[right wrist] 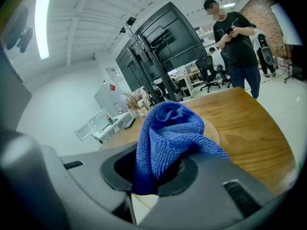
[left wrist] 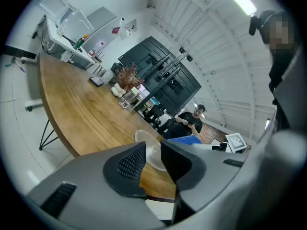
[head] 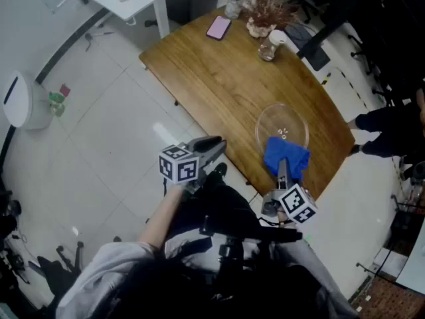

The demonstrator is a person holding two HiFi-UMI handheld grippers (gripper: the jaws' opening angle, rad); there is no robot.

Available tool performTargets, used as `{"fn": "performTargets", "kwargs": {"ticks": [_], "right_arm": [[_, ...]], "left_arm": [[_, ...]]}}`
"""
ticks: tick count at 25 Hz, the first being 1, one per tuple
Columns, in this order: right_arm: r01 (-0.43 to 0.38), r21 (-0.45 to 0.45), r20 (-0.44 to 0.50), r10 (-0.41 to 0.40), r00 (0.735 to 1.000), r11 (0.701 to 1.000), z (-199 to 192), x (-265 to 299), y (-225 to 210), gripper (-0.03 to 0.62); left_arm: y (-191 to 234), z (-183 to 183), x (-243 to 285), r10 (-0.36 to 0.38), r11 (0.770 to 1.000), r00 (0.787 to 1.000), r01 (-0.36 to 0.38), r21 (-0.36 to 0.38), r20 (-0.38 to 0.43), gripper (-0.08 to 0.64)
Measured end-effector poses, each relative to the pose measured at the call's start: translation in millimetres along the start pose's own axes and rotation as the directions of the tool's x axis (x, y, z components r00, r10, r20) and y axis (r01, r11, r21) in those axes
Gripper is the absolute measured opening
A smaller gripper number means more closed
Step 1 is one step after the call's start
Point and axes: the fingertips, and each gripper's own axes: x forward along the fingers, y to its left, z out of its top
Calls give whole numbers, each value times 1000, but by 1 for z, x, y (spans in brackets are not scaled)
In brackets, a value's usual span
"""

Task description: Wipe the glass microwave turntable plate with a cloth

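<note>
A person at a wooden desk (head: 219, 78) is getting ready to wipe a glass microwave turntable plate (head: 271, 119), working with a handheld gripper in each hand. The right gripper (right wrist: 158, 176) is clamping a bunched blue cloth (right wrist: 165, 133) between its jaws, with the loose folds bulging forward so that soft fabric, not hard plastic, is likely to meet the glass first. From the head view, the cloth (head: 287, 157) is hanging over the plate's near rim; whether it is already pressing on the glass cannot be told.

The left gripper (left wrist: 153, 161) is holding nothing, its jaws standing only narrowly apart. It is hovering off the desk's near edge, above the tiled floor, and is pointing towards the plate, probably waiting to steady the glass should it slide under the wiping.

The plate is lying flat near the desk's near-right edge, well apart from the pink phone (head: 218, 27), the glass jar (head: 269, 45) and the dried flowers (head: 264, 8) at the far end. It is round and clear, letting the wood grain show through, and is carrying a few pale specks (head: 283, 133) near its centre. Another person (right wrist: 237, 37) is standing beyond the desk, looking down at something held in both hands.
</note>
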Motion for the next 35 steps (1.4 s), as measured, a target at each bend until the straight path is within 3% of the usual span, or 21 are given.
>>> {"fn": "performTargets", "kwargs": {"ticks": [3, 6, 12, 16, 22, 25, 28, 31, 35], "right_arm": [[-30, -5, 16, 30, 999, 1000, 28, 21, -4, 82], [-10, 6, -1, 10, 1000, 1000, 46, 38, -18, 83], [41, 24, -26, -40, 999, 999, 76, 95, -48, 83], [59, -15, -23, -59, 998, 998, 92, 126, -48, 83], [95, 39, 4, -96, 995, 995, 91, 149, -42, 83], [145, 36, 15, -145, 989, 989, 93, 157, -45, 83], [183, 22, -18, -183, 983, 983, 79, 167, -42, 82], [252, -10, -59, -252, 966, 968, 57, 173, -39, 83], [359, -46, -96, -362, 927, 932, 35, 182, -45, 83]], "left_arm": [[2, 5, 27, -12, 1000, 1000, 11, -25, -20, 77], [-2, -1, 59, -27, 999, 996, 25, -29, -87, 89], [8, -8, 115, -19, 1000, 973, 16, -16, -229, 91], [18, -9, 144, -21, 1000, 951, 16, -18, -308, 91], [43, -17, 180, -34, 999, 869, 50, 20, -494, 91], [45, -18, 199, -77, 995, 814, 101, 9, -576, 92], [53, -20, 208, -72, 996, 763, 92, -3, -643, 76], [63, -17, 218, -82, 996, 738, 44, -73, -670, -6], [69, -20, 220, -165, 979, 677, 23, -204, -717, -8]]}}
